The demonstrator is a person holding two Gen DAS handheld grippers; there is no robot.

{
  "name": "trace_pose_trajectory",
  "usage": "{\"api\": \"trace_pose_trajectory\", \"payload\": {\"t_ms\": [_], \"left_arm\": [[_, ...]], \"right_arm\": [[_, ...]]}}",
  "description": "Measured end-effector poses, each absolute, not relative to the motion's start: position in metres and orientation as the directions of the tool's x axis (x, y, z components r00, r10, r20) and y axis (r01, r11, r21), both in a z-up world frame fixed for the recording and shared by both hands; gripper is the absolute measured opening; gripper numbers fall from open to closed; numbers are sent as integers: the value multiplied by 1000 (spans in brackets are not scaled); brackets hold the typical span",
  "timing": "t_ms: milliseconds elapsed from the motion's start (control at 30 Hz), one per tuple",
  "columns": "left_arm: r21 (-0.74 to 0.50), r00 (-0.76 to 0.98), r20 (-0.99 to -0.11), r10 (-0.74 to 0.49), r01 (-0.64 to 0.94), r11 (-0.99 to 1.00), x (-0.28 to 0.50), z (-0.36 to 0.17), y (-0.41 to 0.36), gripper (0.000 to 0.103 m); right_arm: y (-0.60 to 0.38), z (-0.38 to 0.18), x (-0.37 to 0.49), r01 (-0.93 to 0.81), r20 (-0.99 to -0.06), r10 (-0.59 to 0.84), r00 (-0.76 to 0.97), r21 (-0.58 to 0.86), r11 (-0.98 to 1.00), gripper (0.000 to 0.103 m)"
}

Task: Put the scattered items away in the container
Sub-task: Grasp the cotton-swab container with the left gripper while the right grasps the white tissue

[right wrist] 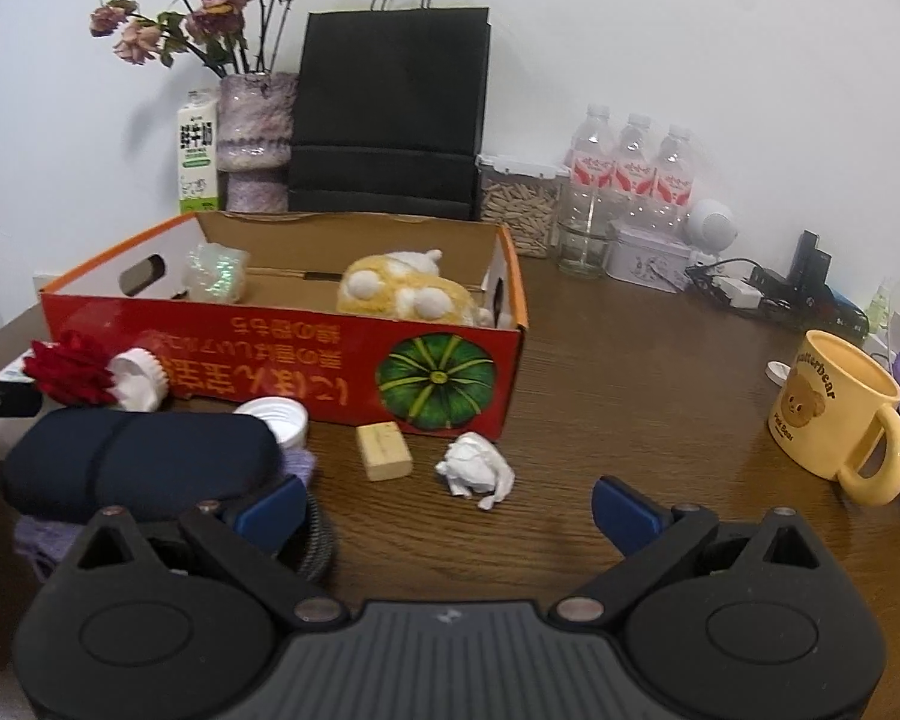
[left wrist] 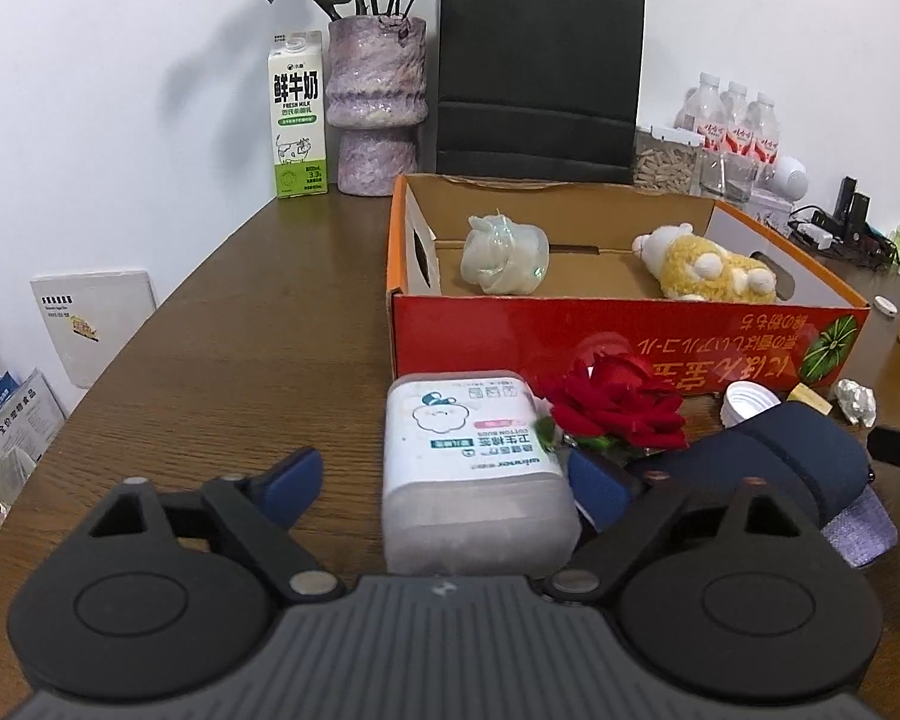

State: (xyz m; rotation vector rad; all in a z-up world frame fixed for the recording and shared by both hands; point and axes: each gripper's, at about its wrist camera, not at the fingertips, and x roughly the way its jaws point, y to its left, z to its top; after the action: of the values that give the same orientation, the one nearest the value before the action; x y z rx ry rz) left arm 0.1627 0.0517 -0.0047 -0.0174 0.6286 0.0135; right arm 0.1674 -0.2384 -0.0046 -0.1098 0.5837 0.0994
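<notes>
The wooden surface carries the container, a red cardboard box printed with a green pumpkin, set toward the far edge in front of a black paper bag. Two items already lie inside the box: a yellow plush toy at its right end and an iridescent wrapped bundle at its left end. The task is judged partly complete, since several items remain on the surface along the near wall of the box. In descending size these are: a dark blue case resting on a purple cloth; a cotton bud box; a red artificial rose; a white cap; a small beige block; and a crumpled white paper ball. The left tool has its fingers spread, with the cotton bud box standing between them; the right finger sits just beside the box, the left finger is apart from it, and no pinch is made. The right tool is spread wide and holds nothing, with the paper ball just ahead of it. A yellow bear mug stands near the right edge; whether it belongs to the task cannot be told. The contents of the dark case are hidden, and a white ribbed object beside the rose is hard to identify.
</notes>
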Motion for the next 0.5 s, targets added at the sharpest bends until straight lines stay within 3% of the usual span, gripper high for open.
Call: {"api": "trace_pose_trajectory", "payload": {"t_ms": [500], "left_arm": [[-1,788,-616,23,-30,1000,181,-14,54,73]], "right_arm": [[-250,-18,209,-137,-611,77,788,-52,989,82]]}}
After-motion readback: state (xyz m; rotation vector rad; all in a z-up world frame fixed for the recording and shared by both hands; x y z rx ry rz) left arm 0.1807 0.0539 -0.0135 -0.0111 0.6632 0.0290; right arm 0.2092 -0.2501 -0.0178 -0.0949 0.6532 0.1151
